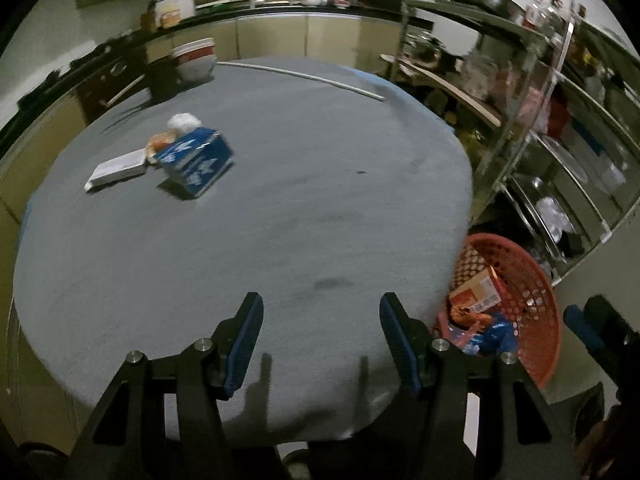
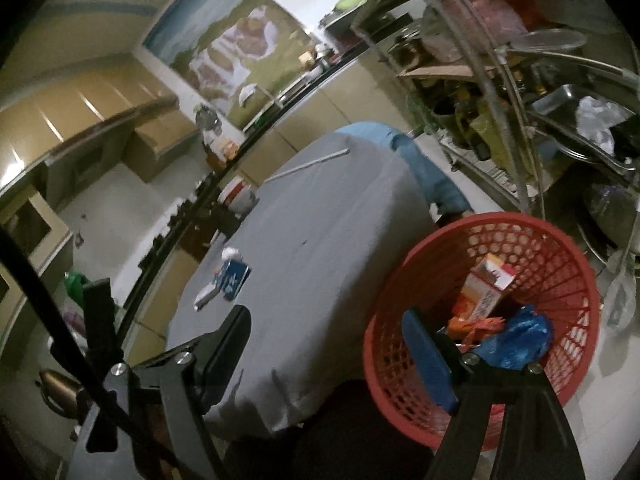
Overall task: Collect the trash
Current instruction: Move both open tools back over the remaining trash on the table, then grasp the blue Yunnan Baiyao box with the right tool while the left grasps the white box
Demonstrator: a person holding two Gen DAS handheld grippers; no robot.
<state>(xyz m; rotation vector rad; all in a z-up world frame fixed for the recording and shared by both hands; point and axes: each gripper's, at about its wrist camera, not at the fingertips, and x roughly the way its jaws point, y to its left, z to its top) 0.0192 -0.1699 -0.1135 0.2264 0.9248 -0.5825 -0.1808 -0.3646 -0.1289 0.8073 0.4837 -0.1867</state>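
A red mesh trash basket [image 2: 560, 256] stands on the floor right of the round grey table [image 2: 320, 248]. It holds an orange-and-white carton [image 2: 486, 292], orange wrappers [image 2: 476, 326] and a blue plastic bag [image 2: 516, 340]; it also shows in the left wrist view [image 1: 536, 304]. My right gripper [image 2: 326, 338] is open and empty, above the table's edge beside the basket. My left gripper [image 1: 322, 330] is open and empty over the table's near edge [image 1: 280, 240]. A blue tissue box [image 1: 196, 160], a flat white box [image 1: 116, 170] and an orange-white scrap [image 1: 160, 142] lie on the table's far left.
A white rod [image 1: 304, 76] lies along the far table edge, beside stacked bowls [image 1: 194, 60]. A metal shelf rack [image 1: 560, 128] full of cookware stands on the right. Kitchen counters [image 1: 280, 28] run behind.
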